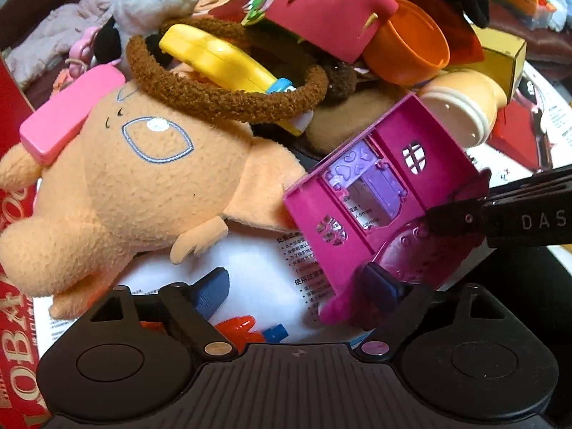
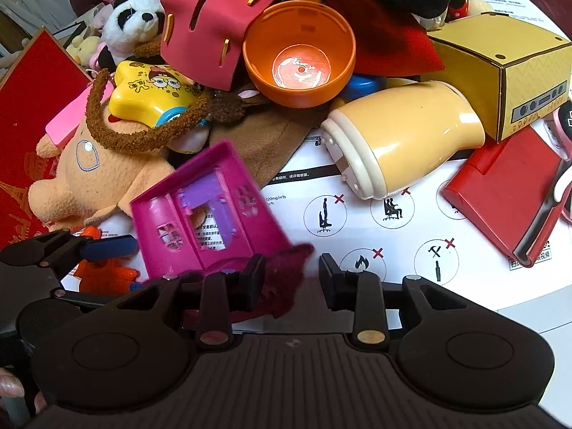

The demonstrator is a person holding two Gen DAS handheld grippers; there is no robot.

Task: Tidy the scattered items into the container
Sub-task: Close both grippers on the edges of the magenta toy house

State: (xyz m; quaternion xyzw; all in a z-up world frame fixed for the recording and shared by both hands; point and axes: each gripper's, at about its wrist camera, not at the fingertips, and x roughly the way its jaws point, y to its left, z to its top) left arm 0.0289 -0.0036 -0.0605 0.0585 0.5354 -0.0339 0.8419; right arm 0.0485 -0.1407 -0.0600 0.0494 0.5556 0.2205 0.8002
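A pink plastic toy house (image 1: pixel 371 193) with a purple door lies tilted on the printed sheet; it also shows in the right wrist view (image 2: pixel 203 207). My left gripper (image 1: pixel 296 289) is open, its right blue fingertip (image 1: pixel 379 286) touching the house's lower edge, its left fingertip (image 1: pixel 211 289) well apart. My right gripper (image 2: pixel 291 279) is open right behind the house's dark pink base flap (image 2: pixel 286 271); its left finger (image 2: pixel 255 277) overlaps the flap. Its finger reaches in from the right in the left wrist view (image 1: pixel 461 211). An orange plush (image 1: pixel 118 193) lies left of the house.
A dense toy pile lies behind: an orange bowl (image 2: pixel 300 53), a cream bottle (image 2: pixel 400 139), a yellow SpongeBob toy (image 2: pixel 153 89), a panda plush (image 2: pixel 128 21), a yellow cardboard box (image 2: pixel 500 68), a red case (image 2: pixel 507 193). A red box wall (image 2: pixel 32 125) stands left. A small orange toy (image 1: pixel 239 329) lies near my left gripper.
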